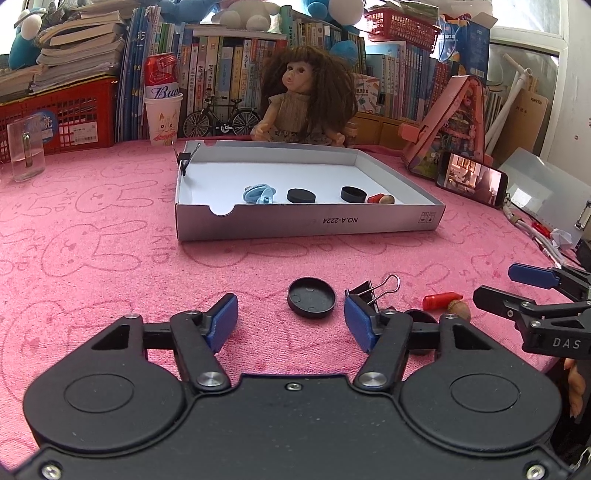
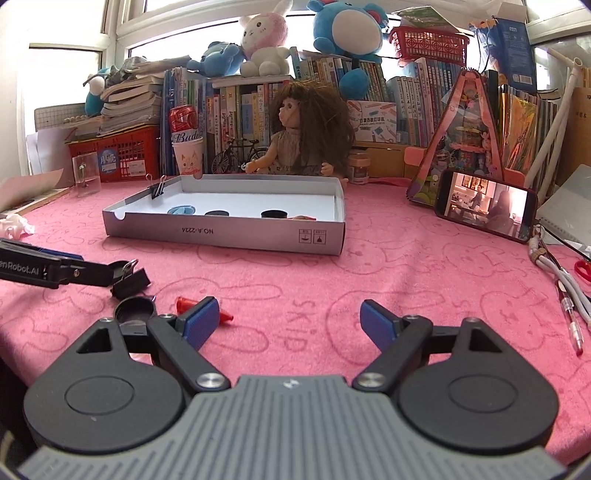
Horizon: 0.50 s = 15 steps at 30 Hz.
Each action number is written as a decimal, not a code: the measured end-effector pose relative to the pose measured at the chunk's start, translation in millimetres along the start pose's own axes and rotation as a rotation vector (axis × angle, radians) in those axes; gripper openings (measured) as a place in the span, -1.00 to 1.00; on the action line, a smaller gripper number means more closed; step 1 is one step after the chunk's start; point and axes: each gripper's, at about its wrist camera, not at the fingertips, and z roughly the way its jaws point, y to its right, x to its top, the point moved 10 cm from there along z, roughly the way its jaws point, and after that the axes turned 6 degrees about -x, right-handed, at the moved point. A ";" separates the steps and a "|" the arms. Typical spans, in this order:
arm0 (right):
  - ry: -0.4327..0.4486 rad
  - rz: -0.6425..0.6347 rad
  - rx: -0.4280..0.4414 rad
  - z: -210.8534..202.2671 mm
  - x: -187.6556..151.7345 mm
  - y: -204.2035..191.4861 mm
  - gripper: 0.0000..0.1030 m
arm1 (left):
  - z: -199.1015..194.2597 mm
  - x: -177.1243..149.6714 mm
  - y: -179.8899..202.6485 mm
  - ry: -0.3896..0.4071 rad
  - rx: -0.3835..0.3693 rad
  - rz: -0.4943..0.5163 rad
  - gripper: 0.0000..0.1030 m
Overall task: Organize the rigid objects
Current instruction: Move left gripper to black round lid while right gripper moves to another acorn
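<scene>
Left gripper (image 1: 291, 320) hangs half-open over the cloth, holding nothing; cap (image 1: 312, 297) just beyond, clip (image 1: 373, 291) beside its right finger. Only the right view shows the right gripper (image 2: 290, 320) spread wide, empty. Box (image 1: 310, 225) mid-desk; doll (image 1: 306, 92) behind.

A curly brown-haired doll in a knitted beige dress (image 1: 299, 99) is sitting at the back of the table, which a pink rabbit-print cloth (image 1: 110, 251) is covering. A small black model bicycle (image 1: 221, 118) is standing just beside her. Further left, a red beer can (image 1: 160, 75) is sitting in a white paper cup with a cat drawing (image 1: 163, 120), near a red plastic crate (image 1: 70, 114) and a clear glass tumbler (image 1: 26, 147). On the right, a black smartphone (image 2: 485, 210) is leaning against a pink triangular toy house (image 2: 471, 140), its screen playing a video. Rows of upright books (image 2: 258, 110) are lining the wall, with a blue plush toy (image 2: 347, 33) and a pink-and-white plush rabbit (image 2: 264, 40) perching on top.
</scene>
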 end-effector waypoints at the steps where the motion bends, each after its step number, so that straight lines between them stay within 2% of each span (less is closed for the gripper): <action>1: 0.001 -0.004 0.002 -1.2 -1.2 -1.1 0.75 | 0.3 -0.2 0.8 0.001 0.003 0.004 0.15; 7: 0.005 -0.006 0.037 -8.0 -3.6 -9.7 0.74 | 4.1 1.3 4.7 0.004 0.003 0.010 0.11; 9: 0.006 -0.014 0.060 -9.6 -3.8 -15.6 0.70 | 5.6 2.3 5.6 0.006 0.007 0.015 0.04; 11: 0.005 -0.033 0.075 -10.6 -3.6 -22.6 0.42 | 7.7 3.4 6.9 0.007 0.009 0.016 -0.03; 15: 0.000 -0.058 0.123 -11.3 -3.0 -37.1 0.13 | 10.4 5.1 9.4 0.008 0.000 0.015 -0.13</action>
